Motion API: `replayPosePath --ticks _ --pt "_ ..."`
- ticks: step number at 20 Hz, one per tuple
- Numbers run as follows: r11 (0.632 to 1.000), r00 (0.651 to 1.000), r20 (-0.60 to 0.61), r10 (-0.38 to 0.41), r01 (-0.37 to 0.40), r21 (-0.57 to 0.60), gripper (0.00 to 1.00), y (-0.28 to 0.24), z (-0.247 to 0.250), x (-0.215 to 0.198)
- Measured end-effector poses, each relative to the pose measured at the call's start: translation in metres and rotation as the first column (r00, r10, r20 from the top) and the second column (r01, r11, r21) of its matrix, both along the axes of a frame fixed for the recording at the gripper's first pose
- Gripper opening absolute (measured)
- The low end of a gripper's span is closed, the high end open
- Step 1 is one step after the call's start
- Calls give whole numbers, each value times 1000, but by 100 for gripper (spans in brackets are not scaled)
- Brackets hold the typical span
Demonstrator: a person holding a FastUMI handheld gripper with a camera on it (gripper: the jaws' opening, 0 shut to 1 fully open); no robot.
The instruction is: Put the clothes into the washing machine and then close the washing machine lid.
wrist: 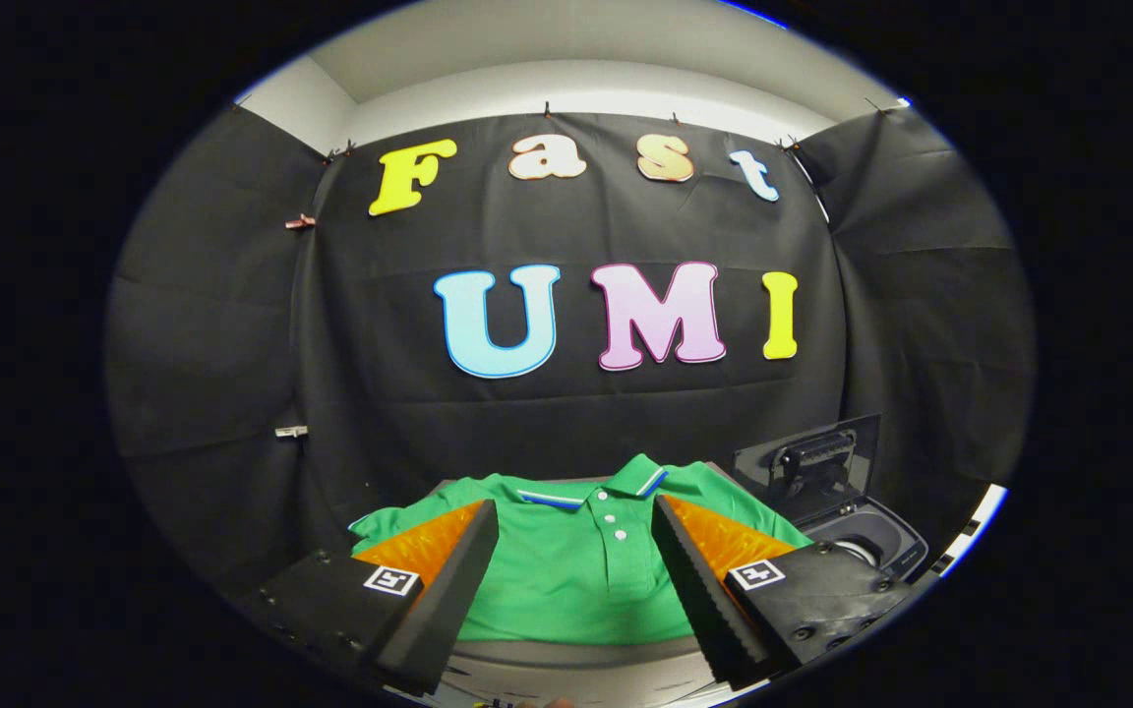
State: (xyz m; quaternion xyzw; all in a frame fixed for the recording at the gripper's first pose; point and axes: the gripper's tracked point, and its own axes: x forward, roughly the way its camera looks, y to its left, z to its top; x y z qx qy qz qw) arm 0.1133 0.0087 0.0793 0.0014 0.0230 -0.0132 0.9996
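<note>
- The green polo shirt (566,570) lies flat and spread out on a pale surface (576,678), collar toward the black cloth wall (566,413), directly ahead of the gripper and partly framed by its two fingers.
- Its collar (616,484) carries a white and blue stripe along the edge; three white buttons run down the placket. No brand mark or writing can be read on the shirt.
- The washing machine (871,536) sits just right of the shirt, beyond the right finger: its lid (812,457) stands raised against the wall, and the round opening below it is exposed.
- A small pale mark sits on the machine's rim, too small to read.
- The gripper (576,551) hovers above the near part of the shirt with its fingers spread wide; nothing is held between them, and neither finger visibly presses on the fabric.
- Each finger body bears a square black-and-white marker tag (391,580), one on the left, one on the right.
- The gripper points level toward the wall, angled slightly down over the shirt.
</note>
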Motion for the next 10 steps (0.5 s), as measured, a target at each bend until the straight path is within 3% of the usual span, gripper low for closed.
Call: replayPosePath --ticks 4,10 --pt "997 981 -194 -17 3 -73 98 -12 -30 42" --pt "998 887 -460 -47 24 -55 99 -29 -71 73"
